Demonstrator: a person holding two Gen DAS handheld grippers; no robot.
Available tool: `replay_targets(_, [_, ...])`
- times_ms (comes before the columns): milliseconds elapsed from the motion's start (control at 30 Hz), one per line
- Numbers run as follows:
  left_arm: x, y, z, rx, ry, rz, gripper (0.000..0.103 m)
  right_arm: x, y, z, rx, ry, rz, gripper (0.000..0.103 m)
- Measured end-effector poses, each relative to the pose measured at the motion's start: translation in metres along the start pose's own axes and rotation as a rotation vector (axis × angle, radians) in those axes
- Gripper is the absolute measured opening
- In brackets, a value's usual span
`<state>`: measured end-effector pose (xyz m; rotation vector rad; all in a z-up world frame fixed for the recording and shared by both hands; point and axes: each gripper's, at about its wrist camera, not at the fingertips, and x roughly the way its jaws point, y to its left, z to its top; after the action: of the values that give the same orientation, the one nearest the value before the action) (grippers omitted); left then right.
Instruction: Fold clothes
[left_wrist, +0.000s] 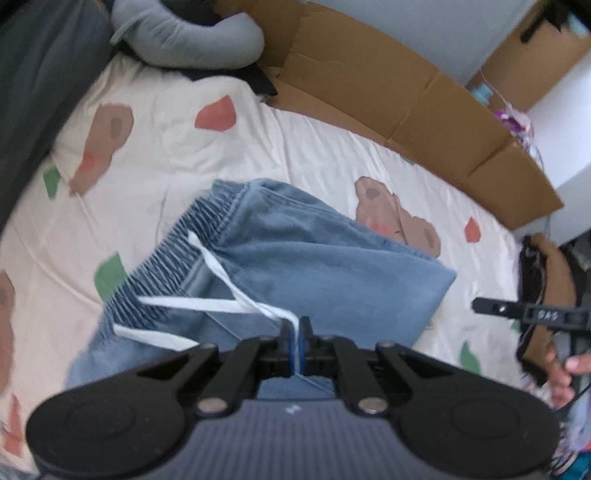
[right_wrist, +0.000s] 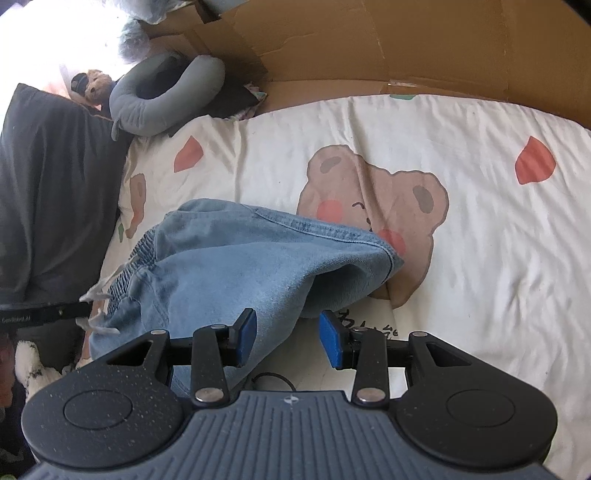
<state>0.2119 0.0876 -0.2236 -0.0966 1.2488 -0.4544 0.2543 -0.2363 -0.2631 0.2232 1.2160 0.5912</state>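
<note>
Denim shorts lie folded on the bed, their white drawstring pinched in the left gripper, whose jaws are closed, while the right gripper is held half-open and empty, so the fold could be dragged apart if the cord is tugged.

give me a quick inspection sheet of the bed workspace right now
surface: bedsheet with bear print, wrinkled
job's things: folded blue denim shorts on the sheet, white drawstring loose
clutter: grey neck pillow, teddy bear, dark pillow
grippers: left gripper jaws shut on the drawstring; right gripper jaws open, over the shorts' edge
cables: thin black loop by the right gripper
surroundings: cardboard along the bed's far edge
</note>
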Motion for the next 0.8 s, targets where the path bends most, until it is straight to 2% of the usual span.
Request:
replay_targets(167, [0.004, 0.01, -0.006, -0.112, -0.006, -0.035, 0.002, 0.0, -0.001, -0.002, 0.009, 0.0, 0.004, 0.044])
replay_targets(333, [0.012, 0.012, -0.019, -0.175, -0.02, -0.064, 0.002, 0.0, -0.002, -0.002, 0.011, 0.0, 0.006, 0.044])
replay_targets(500, [0.022, 0.009, -0.04, -0.265, -0.053, -0.147, 0.003, -0.001, -0.007, -0.002, 0.03, -0.005, 0.014, 0.045])
replay_targets(733, [0.04, -0.008, -0.07, -0.244, -0.01, -0.224, 0.002, 0.007, -0.007, -0.007, 0.017, 0.022, 0.007, 0.045])
replay_targets(800, [0.039, -0.012, -0.073, -0.219, 0.0, -0.22, 0.006, 0.007, -0.009, -0.007, 0.015, 0.023, 0.003, 0.045])
